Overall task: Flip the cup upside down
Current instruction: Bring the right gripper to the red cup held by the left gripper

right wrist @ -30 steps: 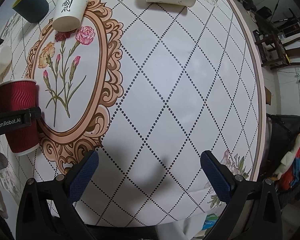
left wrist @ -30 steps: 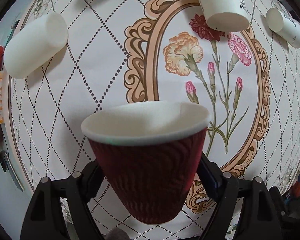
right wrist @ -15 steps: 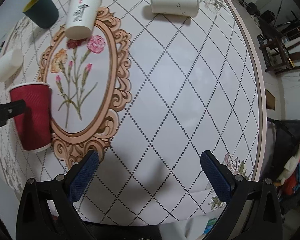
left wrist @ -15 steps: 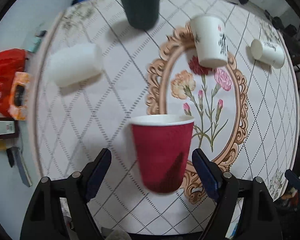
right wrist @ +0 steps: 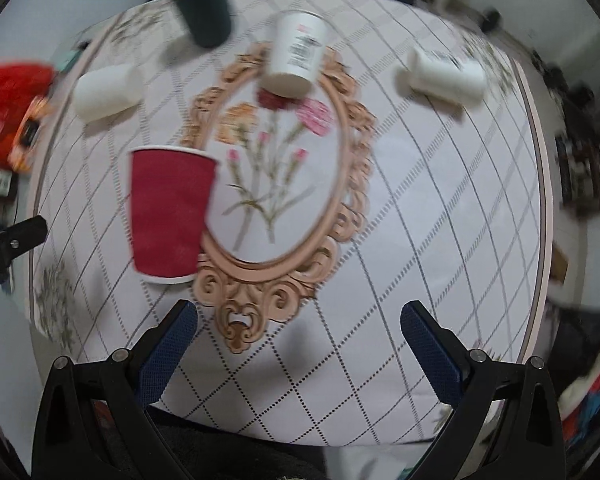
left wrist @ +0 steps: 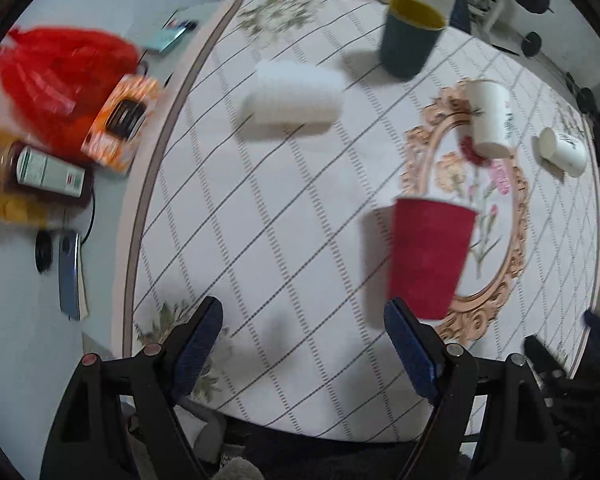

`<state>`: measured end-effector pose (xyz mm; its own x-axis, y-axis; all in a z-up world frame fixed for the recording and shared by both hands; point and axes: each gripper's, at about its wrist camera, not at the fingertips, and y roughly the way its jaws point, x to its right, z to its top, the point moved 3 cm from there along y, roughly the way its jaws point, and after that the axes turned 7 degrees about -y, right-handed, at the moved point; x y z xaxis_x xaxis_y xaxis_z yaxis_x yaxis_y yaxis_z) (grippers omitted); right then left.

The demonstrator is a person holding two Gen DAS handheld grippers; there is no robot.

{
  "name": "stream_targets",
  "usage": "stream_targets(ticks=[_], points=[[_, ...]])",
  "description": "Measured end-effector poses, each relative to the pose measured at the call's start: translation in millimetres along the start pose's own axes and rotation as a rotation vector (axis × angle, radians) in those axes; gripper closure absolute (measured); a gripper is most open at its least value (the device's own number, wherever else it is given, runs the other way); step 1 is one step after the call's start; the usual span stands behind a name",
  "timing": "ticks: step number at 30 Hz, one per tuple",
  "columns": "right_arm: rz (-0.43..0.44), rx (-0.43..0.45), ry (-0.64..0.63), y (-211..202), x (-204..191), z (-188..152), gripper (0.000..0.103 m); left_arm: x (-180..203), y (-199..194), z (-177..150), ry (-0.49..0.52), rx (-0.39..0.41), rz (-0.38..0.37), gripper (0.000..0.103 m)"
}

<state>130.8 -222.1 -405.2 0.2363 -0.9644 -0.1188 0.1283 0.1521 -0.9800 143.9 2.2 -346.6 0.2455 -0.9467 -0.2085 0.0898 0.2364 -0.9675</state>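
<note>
Across the floral tablecloth (right wrist: 440, 184) the red cup (right wrist: 170, 214) stood seemingly flipped, left gripper (left wrist: 304, 344) and right gripper (right wrist: 298, 346) both wide, empty.

Both views are smeared by motion blur. The red cup's (left wrist: 428, 256) ribbing and rim are lost to it, so which end rests on the surface (left wrist: 260, 220) cannot be told. Print on the white cup (right wrist: 298, 52) is unreadable. The red bag (right wrist: 4, 108) is cut by the right view's edge. Labels on the bottle (left wrist: 46, 172) cannot be read.
</note>
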Motion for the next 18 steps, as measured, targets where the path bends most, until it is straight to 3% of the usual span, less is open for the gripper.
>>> stream_targets(ticks=[2, 5, 6, 11, 15, 18], points=[[-0.040, 0.003, -0.098, -5.6, -13.1, 7.3, 0.000, -16.4, 9.1, -4.5, -0.029, -0.011, 0.001, 0.021], [-0.139, 0.029, -0.350, -17.2, -40.8, 23.0, 0.000, -33.1, 23.8, -7.4, -0.067, -0.025, 0.004, 0.021], [-0.187, 0.036, -0.472, -19.7, -53.0, 27.6, 0.000, -39.4, 29.9, -7.5, -0.083, -0.021, 0.033, 0.021], [-0.411, 0.066, -1.057, -17.0, -105.1, 29.7, 0.000, -55.6, 59.2, -9.3, -0.152, -0.061, 0.007, 0.021], [-0.615, 0.065, -1.628, 8.8, -133.1, 9.8, 0.000, -61.8, 80.0, -12.2, -0.194, -0.093, -0.016, 0.021], [-0.680, 0.023, -1.931, 29.2, -136.3, -2.0, 0.000, -64.7, 91.6, -16.9, -0.210, -0.111, -0.022, 0.021]])
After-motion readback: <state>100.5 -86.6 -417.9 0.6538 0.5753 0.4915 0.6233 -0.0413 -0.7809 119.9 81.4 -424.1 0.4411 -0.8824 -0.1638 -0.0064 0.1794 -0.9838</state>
